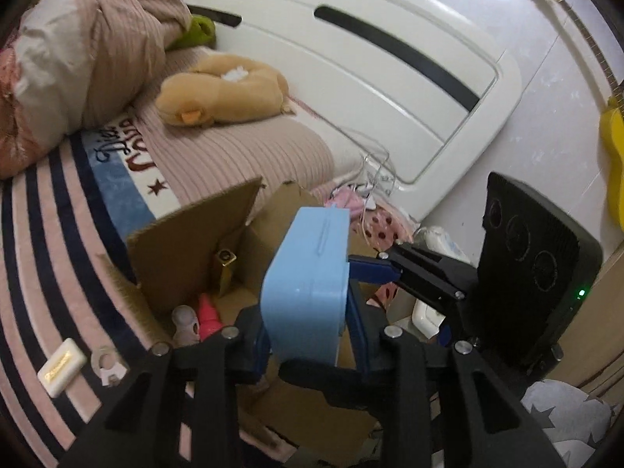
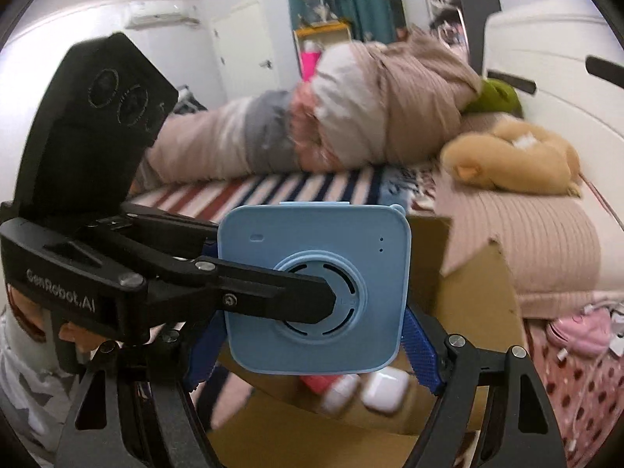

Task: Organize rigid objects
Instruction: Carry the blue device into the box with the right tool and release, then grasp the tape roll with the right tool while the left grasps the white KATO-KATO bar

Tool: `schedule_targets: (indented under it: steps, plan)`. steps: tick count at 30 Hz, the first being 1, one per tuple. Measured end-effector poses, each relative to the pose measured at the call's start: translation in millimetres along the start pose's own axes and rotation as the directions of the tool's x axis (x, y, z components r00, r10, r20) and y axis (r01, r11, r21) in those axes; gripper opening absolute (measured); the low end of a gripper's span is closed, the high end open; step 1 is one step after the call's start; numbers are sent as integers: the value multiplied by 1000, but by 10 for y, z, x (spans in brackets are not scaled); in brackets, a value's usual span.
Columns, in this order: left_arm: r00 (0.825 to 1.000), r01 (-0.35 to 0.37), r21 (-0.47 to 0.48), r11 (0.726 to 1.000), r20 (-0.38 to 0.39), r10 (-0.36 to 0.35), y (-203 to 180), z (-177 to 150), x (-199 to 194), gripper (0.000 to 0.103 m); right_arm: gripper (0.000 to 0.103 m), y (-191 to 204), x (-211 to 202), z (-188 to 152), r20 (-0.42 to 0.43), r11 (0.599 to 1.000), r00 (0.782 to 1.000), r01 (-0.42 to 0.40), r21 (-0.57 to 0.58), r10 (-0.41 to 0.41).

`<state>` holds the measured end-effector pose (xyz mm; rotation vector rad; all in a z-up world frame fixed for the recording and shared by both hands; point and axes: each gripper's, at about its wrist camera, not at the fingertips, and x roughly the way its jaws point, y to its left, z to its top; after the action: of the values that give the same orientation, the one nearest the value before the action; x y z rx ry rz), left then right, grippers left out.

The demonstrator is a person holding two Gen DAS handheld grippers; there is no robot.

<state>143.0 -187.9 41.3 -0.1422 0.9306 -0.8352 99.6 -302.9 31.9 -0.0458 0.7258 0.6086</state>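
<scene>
We hold a light blue box-shaped device between both grippers above an open cardboard box that sits on the bed. In the left wrist view, our left gripper pinches the device from its narrow sides at lower centre, and the device hides most of the blue fingers. The right gripper enters from the right of the frame, its tip meeting the device's far face; whether it clamps is hard to tell there. In the right wrist view, the right gripper has blue fingers showing on either side of the device, spread around its lower edges and apparently gripping it. The left gripper crosses from the left, one black finger lying over the round grille on the device's front.

The box interior is partly hidden: we make out a gold item, a red piece and white blurred objects at lower centre of the right wrist view, not identifiable.

The striped bedcover carries a white bar at lower left. A tan plush toy lies on the ribbed pink blanket, beside a white headboard. A yellow guitar is cut off at the right edge.
</scene>
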Motion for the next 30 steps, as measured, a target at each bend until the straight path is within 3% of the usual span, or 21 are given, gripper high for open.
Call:
schedule_targets:
  steps: [1,3,5,11,15,18,20,24,27,30]
  plan:
    - [1000,-23,-4,1000,-11,23,8,15,49,36,78,-19,24,-7,-16,1000,1000,15,-3,-15]
    - [998,-52,-4,999,-18,52,21,17,77,58,78,-32,118,-18,-80,997,994,66,-25,-68]
    - [998,-70,6,998,-4,70,21,3,42,66,82,-26,198,-35,-111,992,987,111,-54,-116]
    - [987,-151,29,988,58,149,62,-91,-331,72,93,6,194,-77,-106,991,986,118,-64,-125]
    - [961,-247,1,969,127,245,222,-238,-770,74,93,206,105,-29,-50,984,988,138,-116,-145]
    - [930,-325,-41,945,168,327,439,-385,-1117,75,93,510,59,9,9,978,995,97,-186,-97]
    - [900,-389,-69,919,187,395,618,-530,-1349,76,93,721,64,25,19,976,999,41,-213,-38]
    - [847,-490,-111,865,172,502,999,-855,-1579,77,92,1134,157,60,21,969,995,-91,-229,98]
    - [845,-497,-139,857,147,514,1315,-1092,-1556,77,79,1427,354,23,-8,959,985,-169,-226,172]
    - [848,-500,-161,851,110,519,1669,-1279,-1371,77,69,1633,760,-104,-92,968,984,-169,-188,154]
